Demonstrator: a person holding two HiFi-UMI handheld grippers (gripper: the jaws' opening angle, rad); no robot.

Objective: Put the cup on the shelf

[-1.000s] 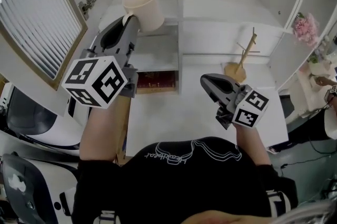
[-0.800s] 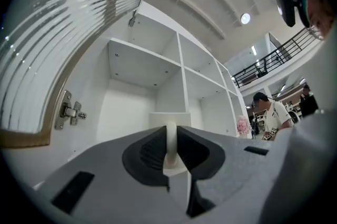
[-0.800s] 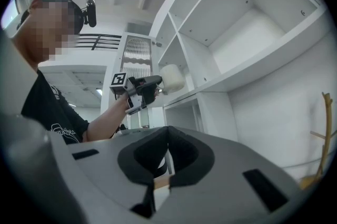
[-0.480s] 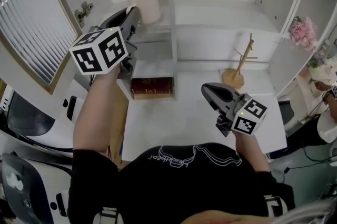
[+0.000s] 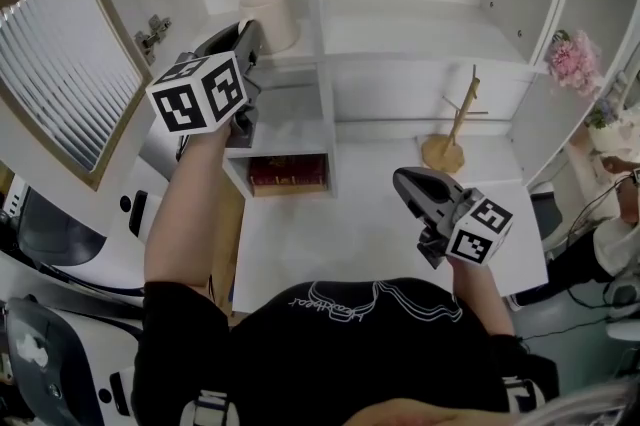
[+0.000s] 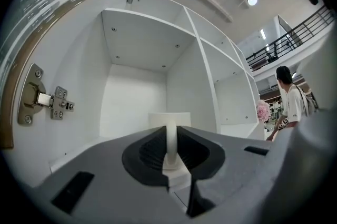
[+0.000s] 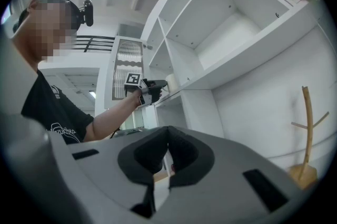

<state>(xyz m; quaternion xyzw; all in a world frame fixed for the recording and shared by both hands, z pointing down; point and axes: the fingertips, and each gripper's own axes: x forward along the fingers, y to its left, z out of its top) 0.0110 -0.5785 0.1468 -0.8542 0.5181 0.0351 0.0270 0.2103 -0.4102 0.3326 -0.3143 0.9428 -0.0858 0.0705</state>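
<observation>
Standing upright inside the top left compartment of the white shelf, the cream cup has its handle turned toward the person. In the left gripper view the cup shows just above the pads, its base hidden, so whether it rests on the shelf board cannot be told. The left claw pinches the handle between its pads – the jaws stand only a little apart, with the thin white handle clamped upright in the gap. A metal hinge sits on the compartment's left wall, beside the slatted door that is swung open. One compartment lower lies a red book. Further right, a wooden mug tree stands at the back of the white desk, and pink flowers sit on a shelf at the far right. The right claw hovers over the desk, well apart from the cup – its jaws are pressed together with nothing in them.
</observation>
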